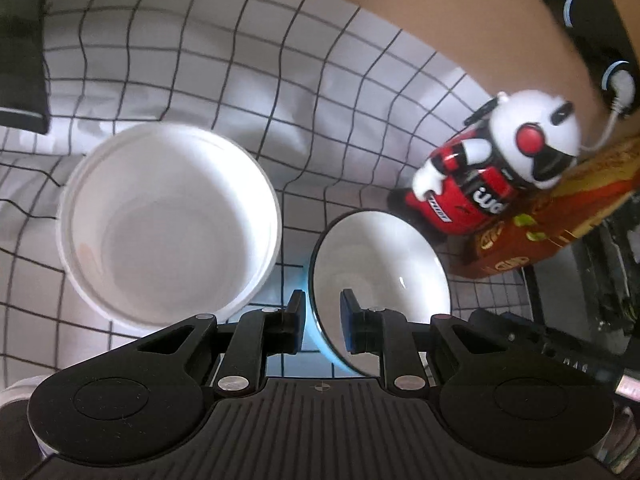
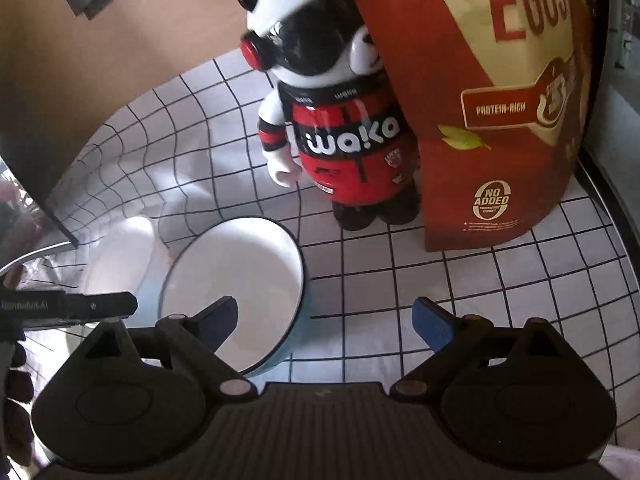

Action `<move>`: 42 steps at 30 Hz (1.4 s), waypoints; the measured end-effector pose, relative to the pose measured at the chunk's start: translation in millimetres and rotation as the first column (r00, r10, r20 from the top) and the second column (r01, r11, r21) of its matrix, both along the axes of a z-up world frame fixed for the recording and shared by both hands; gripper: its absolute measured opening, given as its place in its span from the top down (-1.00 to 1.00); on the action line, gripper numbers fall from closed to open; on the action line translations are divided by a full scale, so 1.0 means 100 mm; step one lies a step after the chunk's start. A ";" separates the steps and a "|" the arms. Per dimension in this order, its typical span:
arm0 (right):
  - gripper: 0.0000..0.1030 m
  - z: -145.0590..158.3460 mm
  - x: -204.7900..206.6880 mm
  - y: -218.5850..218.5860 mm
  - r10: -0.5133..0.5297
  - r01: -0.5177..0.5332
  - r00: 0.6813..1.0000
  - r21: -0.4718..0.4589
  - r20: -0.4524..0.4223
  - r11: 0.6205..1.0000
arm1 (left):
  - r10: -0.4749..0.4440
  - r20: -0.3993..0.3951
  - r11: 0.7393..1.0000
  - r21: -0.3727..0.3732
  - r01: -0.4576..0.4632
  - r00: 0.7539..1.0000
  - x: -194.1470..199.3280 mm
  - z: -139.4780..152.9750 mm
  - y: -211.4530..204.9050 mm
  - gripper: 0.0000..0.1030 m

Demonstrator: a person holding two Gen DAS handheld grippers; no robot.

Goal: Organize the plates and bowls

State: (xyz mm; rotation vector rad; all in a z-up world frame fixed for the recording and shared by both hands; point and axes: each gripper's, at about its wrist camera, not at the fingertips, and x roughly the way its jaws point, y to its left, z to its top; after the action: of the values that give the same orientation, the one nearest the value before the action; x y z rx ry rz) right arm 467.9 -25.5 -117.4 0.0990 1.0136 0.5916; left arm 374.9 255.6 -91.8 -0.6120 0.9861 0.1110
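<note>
Left cam: white tub (image 1: 170, 222) sat ahead-left of my left gripper (image 1: 322, 318), on the grid cloth (image 1: 240, 60). I had the left gripper clamped on the near rim of the blue-sided bowl (image 1: 380, 268), one pad inside, one outside, bowl tilted. Toy figure (image 1: 496, 164) was ahead-right, against the red box (image 1: 560, 216).

Right cam: same bowl (image 2: 236, 280) sat ahead-left of my right gripper (image 2: 324, 320), left finger (image 2: 218, 320) overlapping its rim in view; contact unclear. Jaws stood wide, nothing between them, only cloth below. Figure (image 2: 340, 128) straight ahead, egg box (image 2: 500, 100) ahead-right, touching it.
</note>
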 end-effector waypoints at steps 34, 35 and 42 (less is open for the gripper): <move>-1.00 -0.68 0.34 0.44 0.040 -0.040 0.978 0.006 -0.203 0.999 | -0.009 -0.025 0.999 -0.033 0.008 1.000 0.29 -0.30 0.04 0.53; -1.00 -0.68 0.33 0.43 0.040 -0.038 0.979 0.010 -0.199 0.999 | -0.006 -0.025 0.999 -0.036 0.005 1.000 0.28 -0.31 0.04 0.53; -1.00 -0.68 0.09 0.67 0.210 -0.217 0.976 -0.152 -0.061 0.964 | -0.007 -0.044 1.000 -0.012 0.006 0.999 0.27 -0.33 -0.02 0.55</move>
State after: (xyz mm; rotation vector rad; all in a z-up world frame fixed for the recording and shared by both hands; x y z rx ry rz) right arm 477.1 41.4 -185.4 -0.1396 1.1184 0.7055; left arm 402.2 253.9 -124.5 -0.6196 1.0315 0.1133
